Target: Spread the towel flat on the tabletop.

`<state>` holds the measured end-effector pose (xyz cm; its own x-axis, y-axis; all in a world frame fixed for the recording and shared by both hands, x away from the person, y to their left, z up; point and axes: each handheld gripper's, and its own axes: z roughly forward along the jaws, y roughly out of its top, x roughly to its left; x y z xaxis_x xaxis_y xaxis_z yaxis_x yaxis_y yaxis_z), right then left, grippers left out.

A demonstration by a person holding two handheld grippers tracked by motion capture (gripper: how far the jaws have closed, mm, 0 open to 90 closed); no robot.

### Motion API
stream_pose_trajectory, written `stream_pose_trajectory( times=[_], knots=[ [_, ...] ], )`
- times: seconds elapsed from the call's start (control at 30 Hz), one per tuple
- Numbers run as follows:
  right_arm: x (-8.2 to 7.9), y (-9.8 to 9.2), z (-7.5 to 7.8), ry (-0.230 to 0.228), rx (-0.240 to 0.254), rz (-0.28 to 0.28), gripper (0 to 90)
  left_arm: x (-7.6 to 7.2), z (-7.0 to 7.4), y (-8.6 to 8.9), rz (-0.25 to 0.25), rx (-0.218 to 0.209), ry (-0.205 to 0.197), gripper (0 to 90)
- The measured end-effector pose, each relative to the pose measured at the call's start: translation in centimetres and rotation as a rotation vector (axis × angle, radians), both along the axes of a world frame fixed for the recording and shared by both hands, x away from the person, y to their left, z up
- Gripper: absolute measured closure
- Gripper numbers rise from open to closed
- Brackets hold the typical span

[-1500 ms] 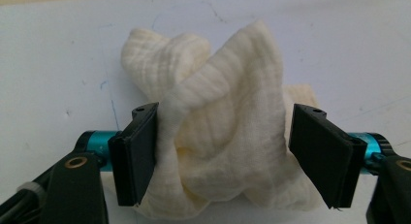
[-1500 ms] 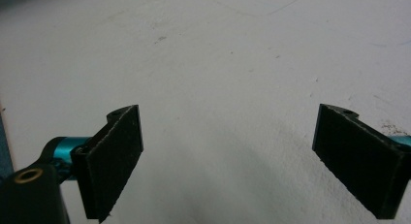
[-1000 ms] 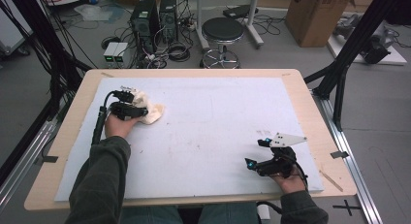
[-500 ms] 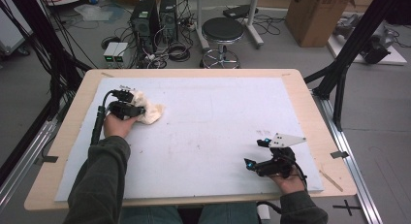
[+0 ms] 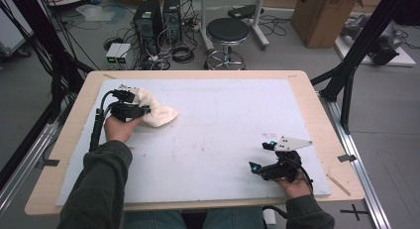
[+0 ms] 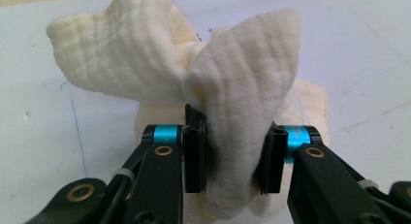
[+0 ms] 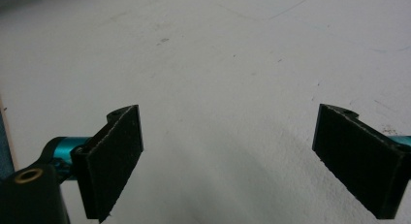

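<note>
The left hand-held gripper (image 6: 228, 158) has just been closing and pinches the cloth (image 6: 232, 103), which trails right toward the open, distant right hand-held gripper (image 5: 262, 157).

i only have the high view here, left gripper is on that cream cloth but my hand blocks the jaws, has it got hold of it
Observer: Yes. In the left gripper view, the left gripper has just been closing, and its pads pinch a bunched fold of the cloth between them.
Operator: all of the cloth or just part
Observer: Part. The fold stands up above the jaws, and more cloth lies on the white board behind it.
Operator: ok and the right one, anything in it
Observer: No. In the right gripper view, the right gripper has its jaws wide apart, with bare white board between them.
</note>
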<state>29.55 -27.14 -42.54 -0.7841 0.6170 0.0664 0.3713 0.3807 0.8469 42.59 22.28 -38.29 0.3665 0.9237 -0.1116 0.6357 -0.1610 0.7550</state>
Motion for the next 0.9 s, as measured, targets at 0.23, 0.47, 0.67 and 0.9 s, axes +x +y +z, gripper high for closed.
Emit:
stream_pose_trajectory(
  times=[0.23, 0.47, 0.67, 0.9],
  knots=[
    [0.0, 0.2, -0.1, 0.001, -0.007, 0.002, 10.1, -1.3, 1.0, -0.5, -0.041, -0.027, -0.022, 69.7],
    [0.0, 0.5, -0.1, -0.006, -0.022, 0.004, 10.1, -3.1, 1.1, -1.5, -0.076, -0.054, -0.040, 69.6],
    [-0.1, 0.6, -0.1, -0.012, -0.030, 0.005, 10.1, -4.6, 1.5, -2.8, -0.123, -0.081, -0.073, 69.6],
    [-0.2, 0.3, 0.0, -0.021, -0.025, -0.006, 10.1, -5.7, 1.8, -3.9, -0.154, -0.106, -0.095, 69.5]
  ],
)
